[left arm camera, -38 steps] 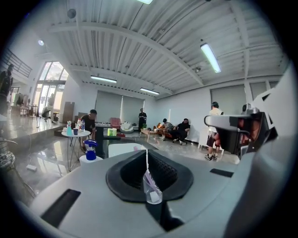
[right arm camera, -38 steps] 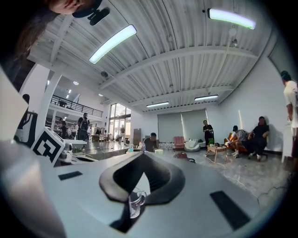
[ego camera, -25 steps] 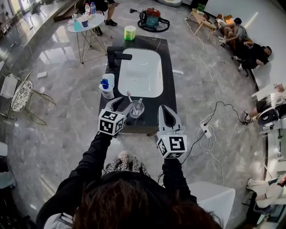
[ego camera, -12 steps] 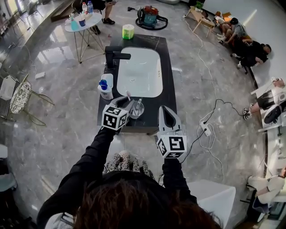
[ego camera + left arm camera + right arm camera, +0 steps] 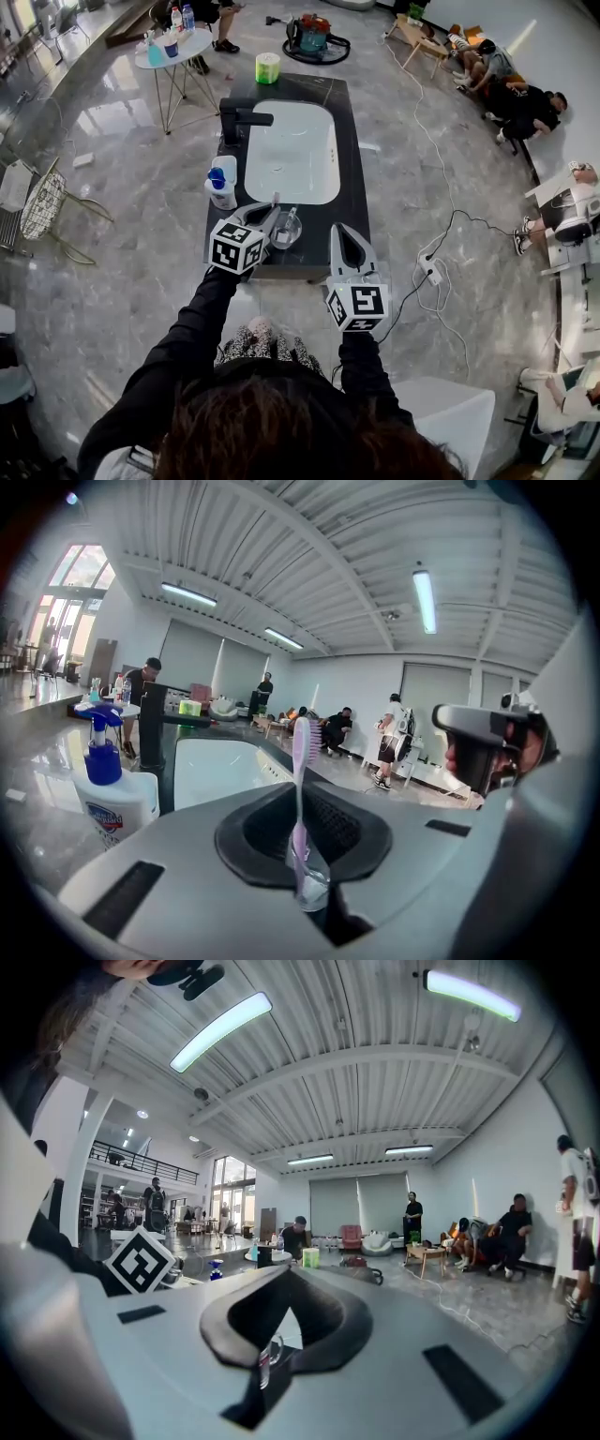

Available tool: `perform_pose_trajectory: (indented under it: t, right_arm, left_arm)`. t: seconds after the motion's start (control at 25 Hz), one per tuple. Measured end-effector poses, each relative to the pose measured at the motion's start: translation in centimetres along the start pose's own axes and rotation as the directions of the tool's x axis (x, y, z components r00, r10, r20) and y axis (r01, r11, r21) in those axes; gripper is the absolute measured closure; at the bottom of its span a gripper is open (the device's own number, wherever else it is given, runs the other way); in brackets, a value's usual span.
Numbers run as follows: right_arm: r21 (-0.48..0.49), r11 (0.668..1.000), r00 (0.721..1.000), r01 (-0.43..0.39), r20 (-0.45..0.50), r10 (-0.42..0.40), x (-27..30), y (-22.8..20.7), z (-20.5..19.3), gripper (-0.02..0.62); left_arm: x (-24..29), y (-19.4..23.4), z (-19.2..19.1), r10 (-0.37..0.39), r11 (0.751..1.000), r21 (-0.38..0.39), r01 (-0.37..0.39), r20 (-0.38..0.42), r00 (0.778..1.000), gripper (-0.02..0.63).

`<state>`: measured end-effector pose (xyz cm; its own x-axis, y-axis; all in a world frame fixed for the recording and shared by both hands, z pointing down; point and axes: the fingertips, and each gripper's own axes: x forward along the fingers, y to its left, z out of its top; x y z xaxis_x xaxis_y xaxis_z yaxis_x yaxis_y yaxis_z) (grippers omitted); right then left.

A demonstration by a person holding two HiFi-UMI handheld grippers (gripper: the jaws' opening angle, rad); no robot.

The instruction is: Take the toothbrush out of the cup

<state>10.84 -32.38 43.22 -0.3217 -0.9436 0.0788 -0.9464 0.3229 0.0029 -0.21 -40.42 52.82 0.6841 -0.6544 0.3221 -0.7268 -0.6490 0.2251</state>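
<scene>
My L fingers (image 5: 239,841) pinch the toothbrush (image 5: 300,785) low on its handle, upright in the glass cup (image 5: 287,229) just nearside of the sink (image 5: 291,155); it's light, stiff, prob. slick, so I'd lift straight; R fingers (image 5: 225,1332) pressed together, empty.

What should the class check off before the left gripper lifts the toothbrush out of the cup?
1. Toothbrush stands between the left gripper's jaws: ok.
2. Jaws clamped on its handle: cannot tell; a sliver of glass shows beside it.
3. Toothbrush upright, head clear above the jaws: ok.
4. Cup upright on the counter: ok.
5. Right gripper apart from the cup, nothing between its jaws: ok.
6. Soap bottle off to the left, not touching the cup: ok.
</scene>
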Motion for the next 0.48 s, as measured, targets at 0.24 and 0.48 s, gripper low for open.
perform_pose_trajectory:
  t: [0.24, 0.48]
  right_arm:
    - [0.001, 1.000, 1.000, -0.007, 0.007, 0.007, -0.1, 0.4, 0.3, 0.591]
    - [-0.007, 1.000, 1.000, 0.001, 0.015, -0.001, -0.3, 0.2, 0.5, 0.591]
  left_arm:
    - [-0.8, -0.6, 1.3, -0.007, 1.000, 0.023, 0.006, 0.041, 0.999, 0.581]
    - [-2.1, -2.3, 4.1, -0.056, 0.997, 0.060, 0.050, 0.100, 0.993, 0.583]
